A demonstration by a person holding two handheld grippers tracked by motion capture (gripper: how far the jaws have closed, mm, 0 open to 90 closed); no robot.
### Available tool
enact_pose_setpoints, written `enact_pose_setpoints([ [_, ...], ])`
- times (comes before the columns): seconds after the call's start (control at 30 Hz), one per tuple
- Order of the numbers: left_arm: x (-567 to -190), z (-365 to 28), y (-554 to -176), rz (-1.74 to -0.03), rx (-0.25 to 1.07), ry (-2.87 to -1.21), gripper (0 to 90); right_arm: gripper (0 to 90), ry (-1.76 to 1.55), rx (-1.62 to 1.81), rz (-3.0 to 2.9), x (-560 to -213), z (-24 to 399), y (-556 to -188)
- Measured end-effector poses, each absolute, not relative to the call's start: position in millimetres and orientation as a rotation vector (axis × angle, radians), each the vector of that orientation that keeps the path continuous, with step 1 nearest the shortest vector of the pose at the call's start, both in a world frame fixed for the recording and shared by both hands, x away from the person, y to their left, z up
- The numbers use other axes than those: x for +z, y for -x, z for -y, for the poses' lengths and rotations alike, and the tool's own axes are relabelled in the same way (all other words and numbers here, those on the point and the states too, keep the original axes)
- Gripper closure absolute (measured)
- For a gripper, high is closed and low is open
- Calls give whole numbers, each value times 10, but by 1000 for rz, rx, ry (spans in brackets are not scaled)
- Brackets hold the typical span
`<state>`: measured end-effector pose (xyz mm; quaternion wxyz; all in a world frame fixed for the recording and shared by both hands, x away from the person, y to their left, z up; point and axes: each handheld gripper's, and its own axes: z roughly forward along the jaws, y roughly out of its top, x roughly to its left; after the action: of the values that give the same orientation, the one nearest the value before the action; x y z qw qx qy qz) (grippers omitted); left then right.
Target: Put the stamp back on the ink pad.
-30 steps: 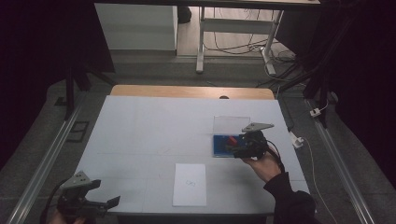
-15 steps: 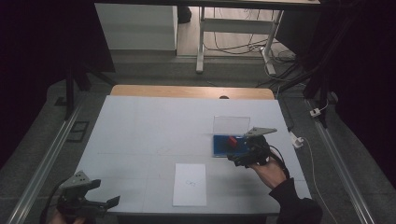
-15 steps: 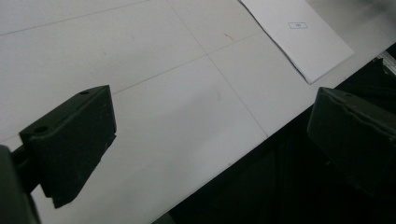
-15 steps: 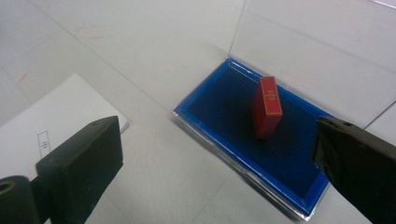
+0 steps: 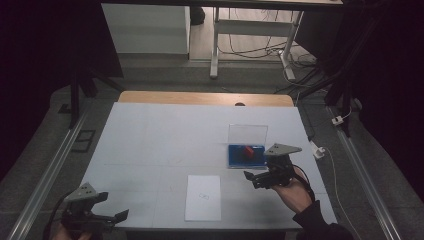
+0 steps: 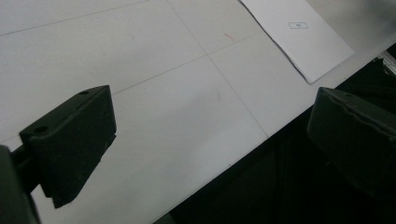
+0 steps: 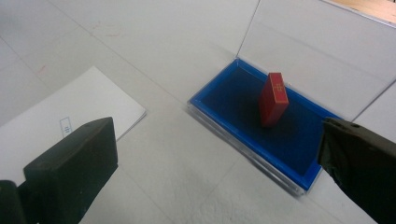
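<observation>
High view: a red block stands in a shallow blue-lined case with a clear upright lid, near the matte white worktop's right edge; the right gripper, just beside it, has just been opening, nothing between its fingers; left gripper view: left gripper, fingers spread, empty, over the near edge; right gripper view: the block, a slim rectangular slab, leans tilted.

Red block with gold marking, blue-lined clear case, white sheet, black fingers.
</observation>
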<state>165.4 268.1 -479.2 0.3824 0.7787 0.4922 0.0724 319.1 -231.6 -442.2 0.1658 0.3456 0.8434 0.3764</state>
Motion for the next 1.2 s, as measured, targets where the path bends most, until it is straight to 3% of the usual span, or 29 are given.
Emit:
enact_pose_setpoints([
  [1.2, -4791, -2678, -1654, -1259, 187, -1986, 19, 0, -1155, 1110, -2301, -4434, 2923, -2536],
])
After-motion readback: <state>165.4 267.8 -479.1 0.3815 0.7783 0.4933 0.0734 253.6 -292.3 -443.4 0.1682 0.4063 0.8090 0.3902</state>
